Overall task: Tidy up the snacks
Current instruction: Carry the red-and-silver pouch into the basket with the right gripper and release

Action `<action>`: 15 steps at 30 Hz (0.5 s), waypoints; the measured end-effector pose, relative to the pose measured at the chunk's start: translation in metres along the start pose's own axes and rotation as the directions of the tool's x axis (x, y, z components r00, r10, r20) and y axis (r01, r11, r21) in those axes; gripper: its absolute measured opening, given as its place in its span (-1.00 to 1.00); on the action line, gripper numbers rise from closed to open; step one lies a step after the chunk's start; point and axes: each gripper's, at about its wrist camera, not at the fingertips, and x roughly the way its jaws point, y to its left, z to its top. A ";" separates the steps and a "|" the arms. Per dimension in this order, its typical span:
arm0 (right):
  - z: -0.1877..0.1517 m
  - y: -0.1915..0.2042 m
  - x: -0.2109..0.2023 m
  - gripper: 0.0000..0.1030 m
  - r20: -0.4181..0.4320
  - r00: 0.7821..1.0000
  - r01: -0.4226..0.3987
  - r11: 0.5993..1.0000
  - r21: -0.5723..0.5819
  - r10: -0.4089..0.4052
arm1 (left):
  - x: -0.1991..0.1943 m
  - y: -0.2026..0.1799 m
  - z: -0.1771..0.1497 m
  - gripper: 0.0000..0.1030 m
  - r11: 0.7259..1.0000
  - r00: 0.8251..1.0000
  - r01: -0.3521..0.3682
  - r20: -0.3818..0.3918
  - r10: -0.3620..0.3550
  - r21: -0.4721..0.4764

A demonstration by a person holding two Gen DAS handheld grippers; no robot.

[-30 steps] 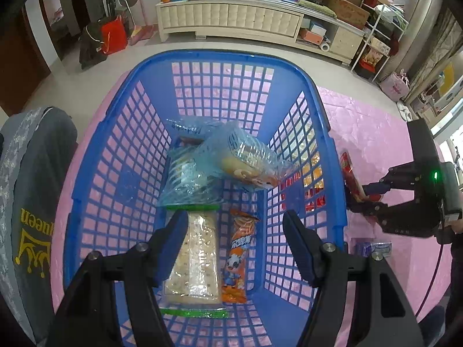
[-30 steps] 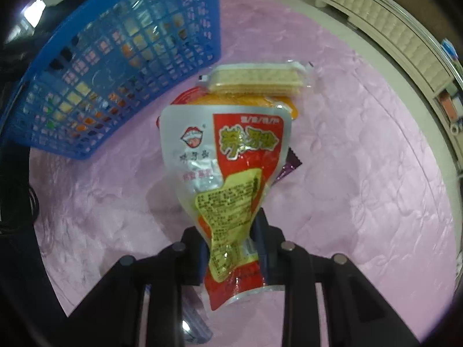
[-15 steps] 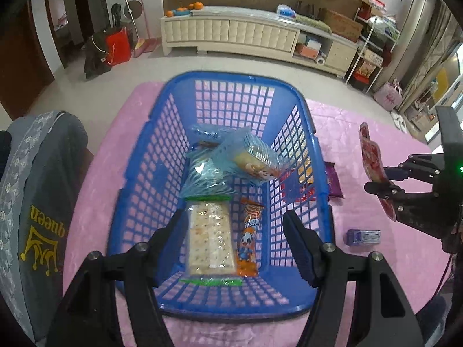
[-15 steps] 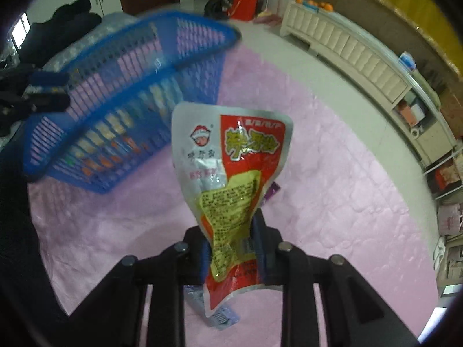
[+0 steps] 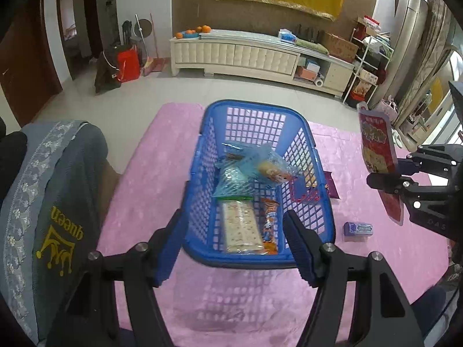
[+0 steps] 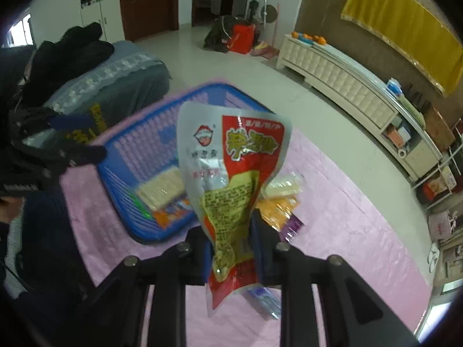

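I have the red-and-silver foil snack pouch [image 6: 231, 179] pinched near its lower end in the right gripper [image 6: 231, 248], whose jaws have just been closing on it. It stands upright in the air, clear of the pink quilted bench cover [image 5: 162, 173], ready to go over the rim. The blue plastic lattice basket [image 5: 202, 156] sits beside it, already holding a clear cracker pack [image 5: 238, 227]. My left gripper [image 5: 231, 245] hangs over the basket's near rim, jaws apart and empty.
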 end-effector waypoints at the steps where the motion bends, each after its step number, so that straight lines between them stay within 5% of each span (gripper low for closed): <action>1: 0.003 0.005 -0.005 -0.48 0.005 1.000 0.003 1.000 -0.010 -0.003 | -0.002 0.003 0.000 0.27 1.000 1.000 -0.003 0.003 0.003 -0.002; 15: 0.046 0.074 0.052 -0.60 -0.089 0.996 -0.041 0.981 -0.190 0.025 | -0.008 0.046 -0.011 0.27 0.999 0.999 -0.047 0.023 0.047 0.011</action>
